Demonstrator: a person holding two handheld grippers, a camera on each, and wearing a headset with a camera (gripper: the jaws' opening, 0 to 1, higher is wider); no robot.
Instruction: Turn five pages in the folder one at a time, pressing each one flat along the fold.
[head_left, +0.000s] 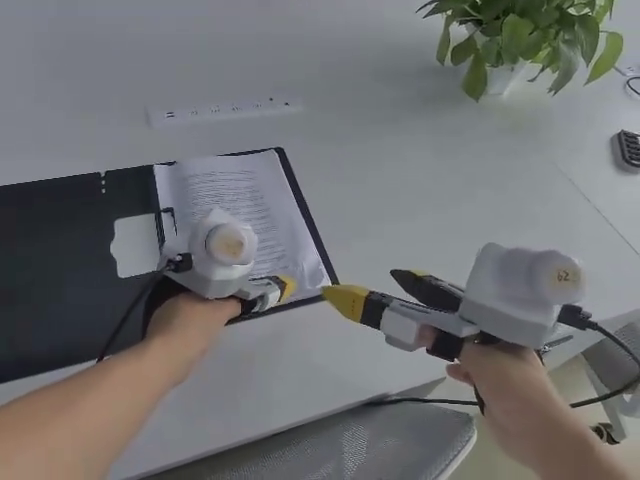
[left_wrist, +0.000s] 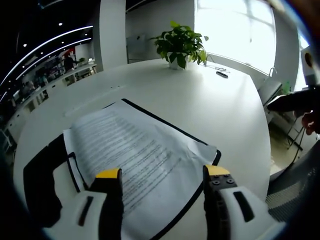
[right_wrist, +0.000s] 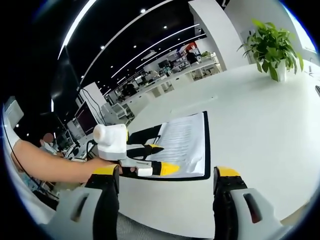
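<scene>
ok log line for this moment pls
folder open on table | printed page on top | left gripper open, over page's near edge | right gripper open, beside folder | nothing gripped

White, yellow-tipped: left gripper (head_left: 277, 291); right gripper (head_left: 369, 287)

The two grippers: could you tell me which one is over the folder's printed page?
The left gripper, its jaws open above the printed page's near edge. The right gripper is beside the folder, over the bare table.
</scene>
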